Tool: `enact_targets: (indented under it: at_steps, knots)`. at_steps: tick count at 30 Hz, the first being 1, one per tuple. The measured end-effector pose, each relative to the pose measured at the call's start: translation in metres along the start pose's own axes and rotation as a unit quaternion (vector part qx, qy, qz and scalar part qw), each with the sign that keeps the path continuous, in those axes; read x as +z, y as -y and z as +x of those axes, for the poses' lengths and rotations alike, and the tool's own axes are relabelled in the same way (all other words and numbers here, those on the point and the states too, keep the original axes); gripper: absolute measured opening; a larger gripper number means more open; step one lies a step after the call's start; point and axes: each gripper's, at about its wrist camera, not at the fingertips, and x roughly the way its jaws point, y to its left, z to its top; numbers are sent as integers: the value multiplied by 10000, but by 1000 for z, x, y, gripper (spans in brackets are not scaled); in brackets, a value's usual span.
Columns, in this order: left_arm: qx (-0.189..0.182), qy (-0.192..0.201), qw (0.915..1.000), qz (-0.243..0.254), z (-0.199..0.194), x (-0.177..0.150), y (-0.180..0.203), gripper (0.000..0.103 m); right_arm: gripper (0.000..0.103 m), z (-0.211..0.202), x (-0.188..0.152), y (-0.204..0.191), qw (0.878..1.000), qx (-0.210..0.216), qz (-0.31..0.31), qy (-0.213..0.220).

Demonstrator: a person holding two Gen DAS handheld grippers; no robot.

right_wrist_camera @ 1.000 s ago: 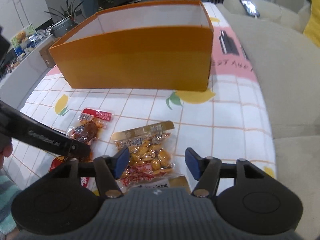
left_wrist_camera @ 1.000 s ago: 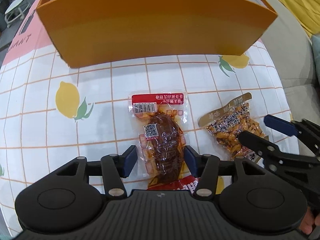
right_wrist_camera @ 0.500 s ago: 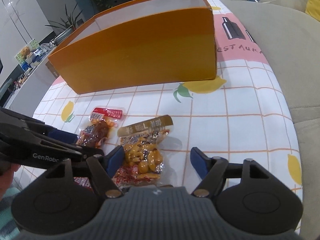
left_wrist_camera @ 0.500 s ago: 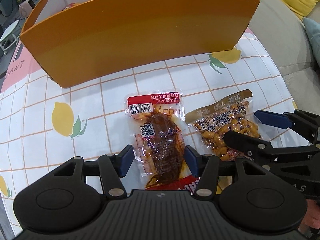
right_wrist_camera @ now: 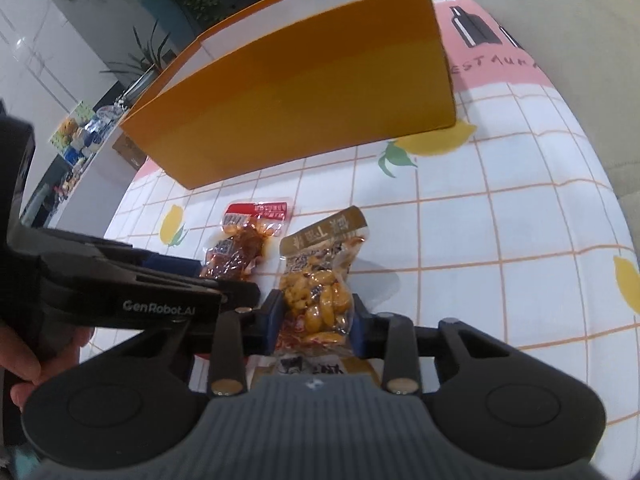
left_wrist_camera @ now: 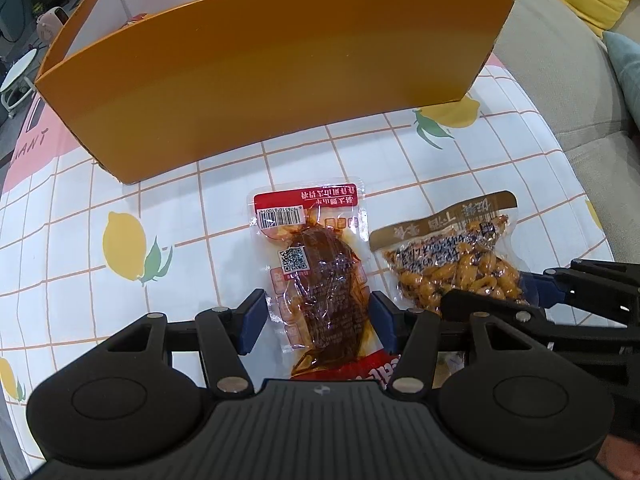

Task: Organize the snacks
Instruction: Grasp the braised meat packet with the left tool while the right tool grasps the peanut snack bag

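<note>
peanut pack clamped in right tool | left tool apart astride meat pack | orange box

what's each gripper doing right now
Left gripper: open, straddling the clear red-topped braised meat packet.
Right gripper: shut on the gold-topped yellow bean packet.

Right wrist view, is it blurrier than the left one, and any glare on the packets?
Right wrist view: softer, with smeared edges on the tall orange cardboard box. Left wrist view: sharper, with small highlights on the clear red-topped braised meat packet.
</note>
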Motion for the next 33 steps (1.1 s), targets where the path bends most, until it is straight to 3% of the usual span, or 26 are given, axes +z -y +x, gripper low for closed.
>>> enact_targets:
  at_steps: [7, 8, 9, 12, 15, 17, 23, 26, 29, 33]
  knots:
    - [-406, 101, 9990, -164, -4, -2, -3, 57, 30, -8, 2, -6, 9984, -395, -294, 275]
    - [-515, 123, 9984, -194, -5, -2, -4, 54, 30, -9, 3, -5, 9979, -464, -329, 315]
    - [-623, 179, 9976, -230, -6, -2, -3, 44, 30, -8, 5, -4, 9976, -502, -353, 327]
    - [-606, 195, 9976, -256, -7, 1, -3, 44, 30, -5, 7, 0, 9982, -451, -266, 290]
    - [-825, 134, 9954, -466, -7, 3, -10, 42, 30, -4, 8, 3, 9987, -411, -152, 273]
    - [-997, 256, 9923, -686, -14, 5, -19, 31, 30, -3, 8, 6, 9988, -408, -91, 260]
    - [-1774, 357, 9760, -1208, -25, 12, -34, 31, 31, -3, 6, 12, 9990, -343, 187, 205]
    - [-2138, 215, 9673, -1349, -21, 12, -33, 31, 31, -3, 6, 12, 9990, -327, 227, 200]
    - [-1769, 179, 9761, -1249, -17, 12, -23, 31, 31, -2, 7, 12, 9990, -320, 253, 187]
    - [-1595, 118, 9797, -1206, -11, 12, -15, 31, 31, -2, 7, 13, 9990, -324, 255, 191]
